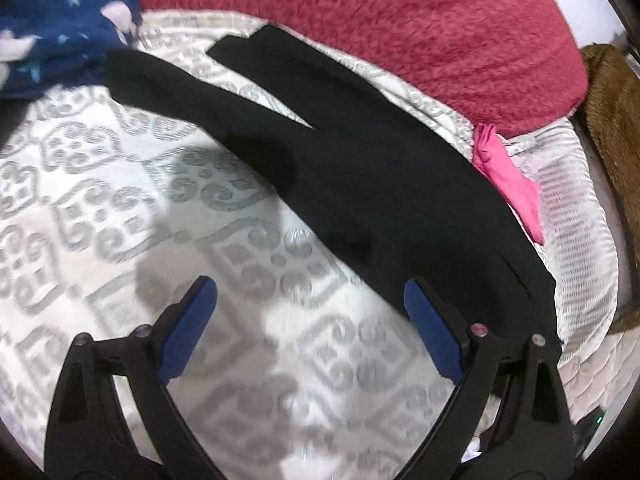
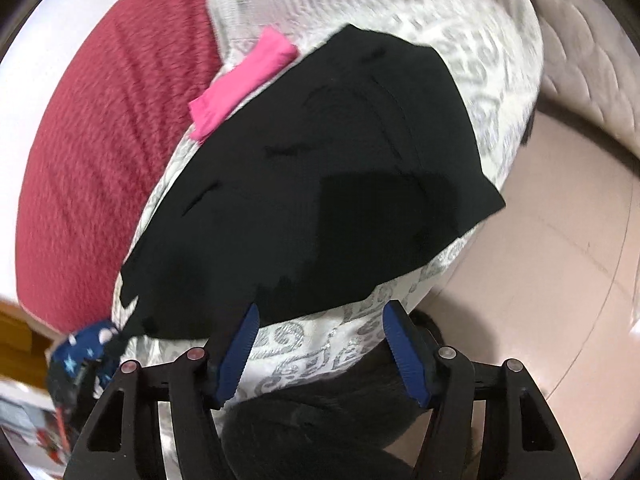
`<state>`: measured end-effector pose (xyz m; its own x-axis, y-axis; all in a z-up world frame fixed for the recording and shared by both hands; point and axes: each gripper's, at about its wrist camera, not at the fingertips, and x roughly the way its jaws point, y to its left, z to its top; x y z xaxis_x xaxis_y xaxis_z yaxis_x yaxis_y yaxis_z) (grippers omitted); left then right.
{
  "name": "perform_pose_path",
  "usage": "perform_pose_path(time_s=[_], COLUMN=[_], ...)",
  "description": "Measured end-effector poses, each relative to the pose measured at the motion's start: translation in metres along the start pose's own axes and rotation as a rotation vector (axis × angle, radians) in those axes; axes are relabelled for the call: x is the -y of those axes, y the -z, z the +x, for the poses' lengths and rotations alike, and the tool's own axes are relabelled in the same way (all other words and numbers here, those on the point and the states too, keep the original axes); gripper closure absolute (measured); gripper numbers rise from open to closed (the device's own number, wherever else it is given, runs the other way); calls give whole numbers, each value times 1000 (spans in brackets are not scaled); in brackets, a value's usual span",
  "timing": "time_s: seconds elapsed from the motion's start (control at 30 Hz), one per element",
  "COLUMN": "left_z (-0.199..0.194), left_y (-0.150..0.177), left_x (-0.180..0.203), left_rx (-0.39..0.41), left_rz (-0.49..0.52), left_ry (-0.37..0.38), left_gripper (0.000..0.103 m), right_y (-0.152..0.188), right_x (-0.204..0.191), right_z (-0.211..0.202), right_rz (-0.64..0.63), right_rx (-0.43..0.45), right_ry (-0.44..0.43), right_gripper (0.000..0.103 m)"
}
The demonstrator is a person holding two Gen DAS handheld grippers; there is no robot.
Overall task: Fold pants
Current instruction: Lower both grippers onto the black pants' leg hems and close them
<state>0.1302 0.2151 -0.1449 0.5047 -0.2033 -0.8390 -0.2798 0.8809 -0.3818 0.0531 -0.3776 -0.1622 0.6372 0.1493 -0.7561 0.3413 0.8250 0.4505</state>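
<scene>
Ahead: pants (image 1: 360, 168) beyond right finger, left hand-held gripper (image 1: 310, 300).

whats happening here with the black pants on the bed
A person with a gripper in each hand is setting up to fold black pants spread on a patterned white bedcover. The left gripper and right gripper both hang open, gripping nothing. The two legs lie apart, unfolded. A pink cloth lies beside the pants.
</scene>
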Motion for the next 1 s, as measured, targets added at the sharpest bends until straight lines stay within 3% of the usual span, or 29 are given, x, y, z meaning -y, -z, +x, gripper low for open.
perform_pose_path(time_s=[0.2, 0.47, 0.53, 0.57, 0.6, 0.63, 0.67, 0.7, 0.77, 1.0], left_z=[41, 69, 75, 77, 80, 81, 80, 79, 70, 15], left_y=[-28, -53, -56, -57, -59, -60, -60, -61, -59, -47], left_x=[8, 16, 12, 10, 7, 2, -1, -5, -12, -6], left_rx=[-27, -38, -45, -51, -56, -57, -54, -54, -39, 71], left_rz=[-17, -36, -53, -65, -78, -93, -98, -104, -132, -55], left_ry=[-1, -22, -25, -24, -23, -32, -40, -36, 10, 2], left_gripper=[8, 10, 24, 30, 47, 69, 79, 90, 90, 92], right_y=[-3, -10, -12, -13, -14, -15, -16, -17, -16, -16], right_x=[26, 32, 31, 30, 29, 25, 18, 12, -2, -33], right_z=[21, 44, 50, 51, 50, 47, 42, 36, 22, -17], right_rz=[165, 258, 277, 279, 268, 230, 183, 148, 76, -43], right_rx=[-58, -46, -37, -26, -6, 11, 32, 57, 125, 249], right_ry=[-40, -89, -80, -75, -72, -79, -59, -29, 5, -2], right_gripper=[37, 35, 35, 41, 68, 76, 89, 92, 93, 93])
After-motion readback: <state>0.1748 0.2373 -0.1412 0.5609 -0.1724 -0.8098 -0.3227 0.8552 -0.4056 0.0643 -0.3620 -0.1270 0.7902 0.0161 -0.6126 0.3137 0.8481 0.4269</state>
